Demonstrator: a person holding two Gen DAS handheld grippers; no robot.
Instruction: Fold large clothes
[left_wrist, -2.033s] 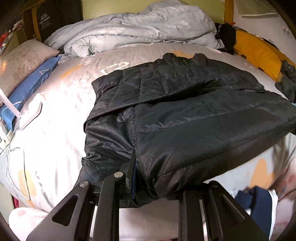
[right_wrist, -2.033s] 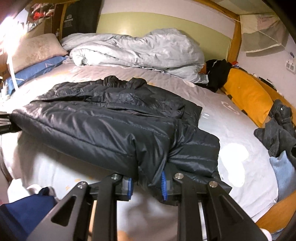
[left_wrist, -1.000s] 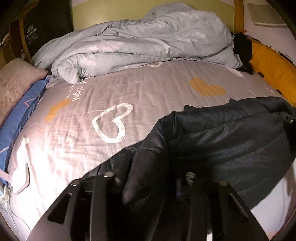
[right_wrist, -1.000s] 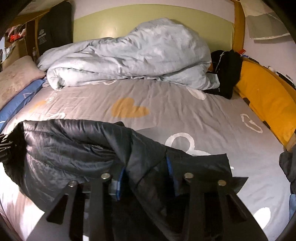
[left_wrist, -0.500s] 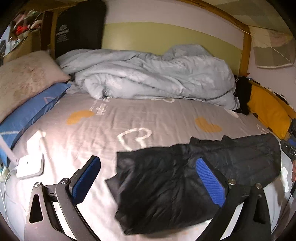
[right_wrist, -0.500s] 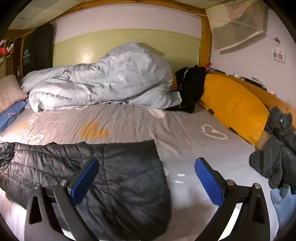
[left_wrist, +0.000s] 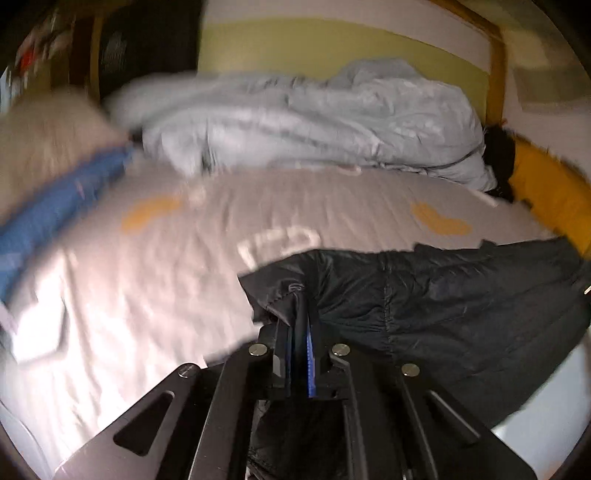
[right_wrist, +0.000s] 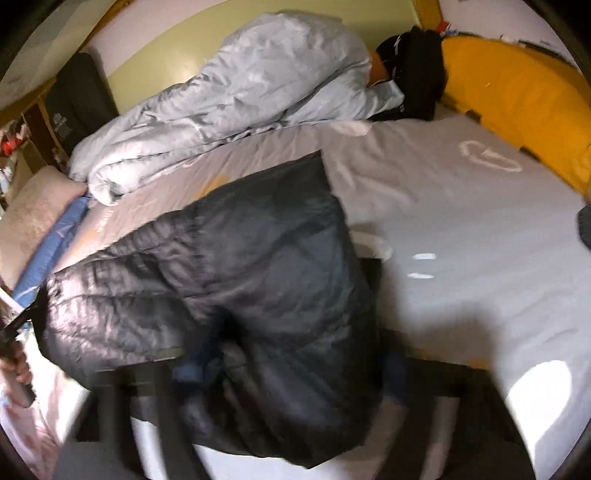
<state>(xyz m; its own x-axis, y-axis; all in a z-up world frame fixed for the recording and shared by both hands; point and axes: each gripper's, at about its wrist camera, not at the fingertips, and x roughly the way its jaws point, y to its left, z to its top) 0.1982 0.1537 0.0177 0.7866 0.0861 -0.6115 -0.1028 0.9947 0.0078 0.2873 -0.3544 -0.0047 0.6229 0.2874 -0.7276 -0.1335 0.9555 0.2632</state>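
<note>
A black puffer jacket (left_wrist: 443, 306) lies folded on the grey bed sheet (left_wrist: 147, 295), reaching to the right. My left gripper (left_wrist: 301, 332) is shut on a thin edge at the jacket's near left corner, with one blue pad showing beside the pinched fabric. In the blurred right wrist view the jacket (right_wrist: 266, 266) bulges up between my right gripper's (right_wrist: 288, 369) fingers. Its jaws are closing, and the bundled right end fills the gap from pad to pad. A hand (right_wrist: 20, 369) on the other gripper shows at the far left.
A crumpled grey duvet (left_wrist: 314, 122) is piled at the head of the bed. Pillows (left_wrist: 48, 140) and a blue one (left_wrist: 62, 206) lie along the left. A yellow cushion (right_wrist: 517, 92) and a black garment (right_wrist: 413, 74) line the right. A white device (left_wrist: 37, 332) rests near the left edge.
Half a second ago both grippers stood wide open over the laid-down jacket. Now the left has closed on its left corner, and the right has dropped and rolled onto its right end.
</note>
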